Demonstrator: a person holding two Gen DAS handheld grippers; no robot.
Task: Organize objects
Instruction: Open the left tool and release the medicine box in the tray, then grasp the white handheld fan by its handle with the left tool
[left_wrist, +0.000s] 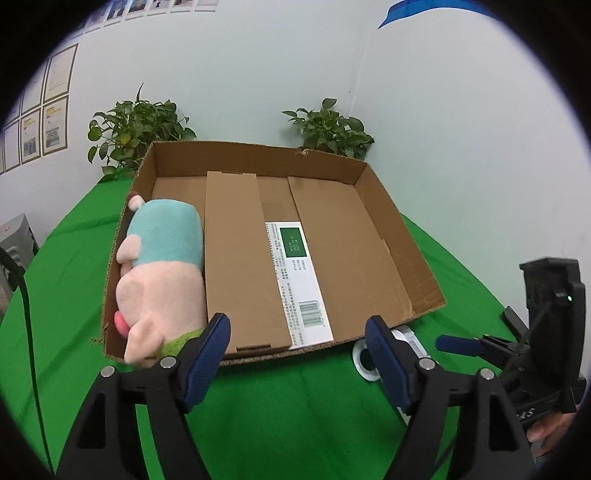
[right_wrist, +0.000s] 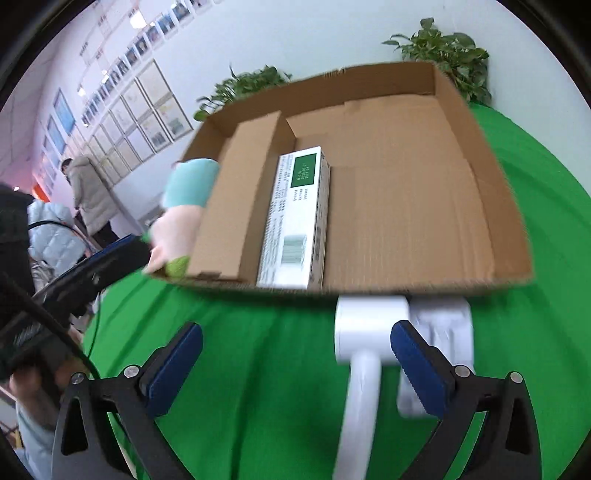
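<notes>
A shallow cardboard tray (left_wrist: 402, 258) lies on the green cloth. Inside it a pink and teal plush toy (left_wrist: 159, 258) lies along the left wall. Beside the toy lie a long brown carton (left_wrist: 236, 258) and a white box with a green label (left_wrist: 295, 273). My left gripper (left_wrist: 295, 325) hovers open at the tray's near edge, holding nothing. My right gripper (right_wrist: 295, 332) is open too. A blurred white item with a round head and a handle (right_wrist: 369, 328) lies on the cloth before the tray, with the handle showing between the fingers, untouched by either pad.
Two potted plants (left_wrist: 136, 129) (left_wrist: 332, 125) stand behind the tray against the wall. A second white object (right_wrist: 443, 325) lies beside the handled one. The right gripper (left_wrist: 458, 343) shows at the right edge. People in coats (right_wrist: 88, 192) stand at the far left.
</notes>
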